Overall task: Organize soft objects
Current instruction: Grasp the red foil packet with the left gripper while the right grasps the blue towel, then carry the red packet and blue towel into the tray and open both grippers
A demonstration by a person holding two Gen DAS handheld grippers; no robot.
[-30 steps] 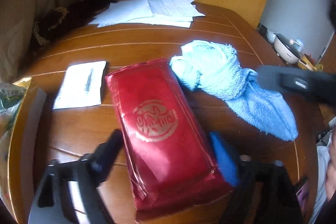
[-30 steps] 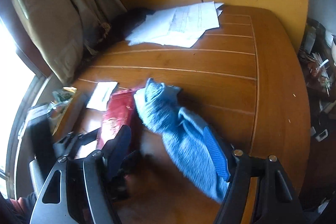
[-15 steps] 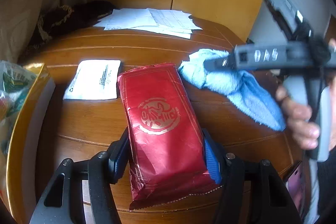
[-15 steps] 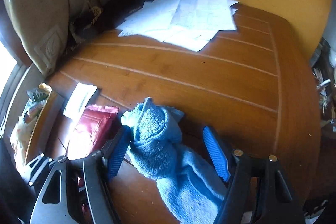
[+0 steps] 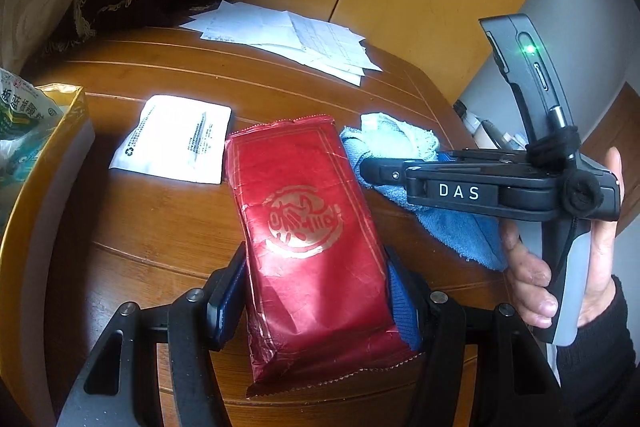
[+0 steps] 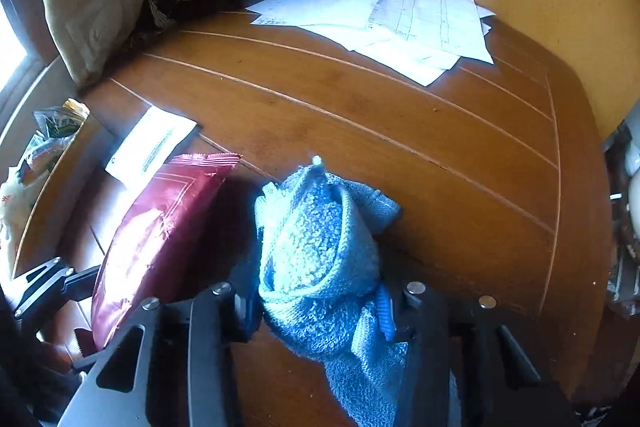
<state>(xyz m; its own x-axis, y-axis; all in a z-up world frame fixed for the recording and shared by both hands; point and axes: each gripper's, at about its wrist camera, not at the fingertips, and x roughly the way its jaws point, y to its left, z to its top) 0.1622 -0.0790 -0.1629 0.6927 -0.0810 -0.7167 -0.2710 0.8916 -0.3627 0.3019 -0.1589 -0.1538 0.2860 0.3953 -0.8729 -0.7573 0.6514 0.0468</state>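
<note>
Left wrist: snack bags [image 5: 24,115] in gold box [image 5: 60,155].

Both wrist views look steeply down, close, sharing the table [image 5: 168,223].

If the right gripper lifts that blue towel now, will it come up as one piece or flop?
Probably flops: the blue towel is bunched terry cloth, and its loose tail already spills past the right gripper, whose jaws have just closed around the bundle. It looks light. Slipping seems unlikely, since the nubby pile should catch on the pads.
</note>
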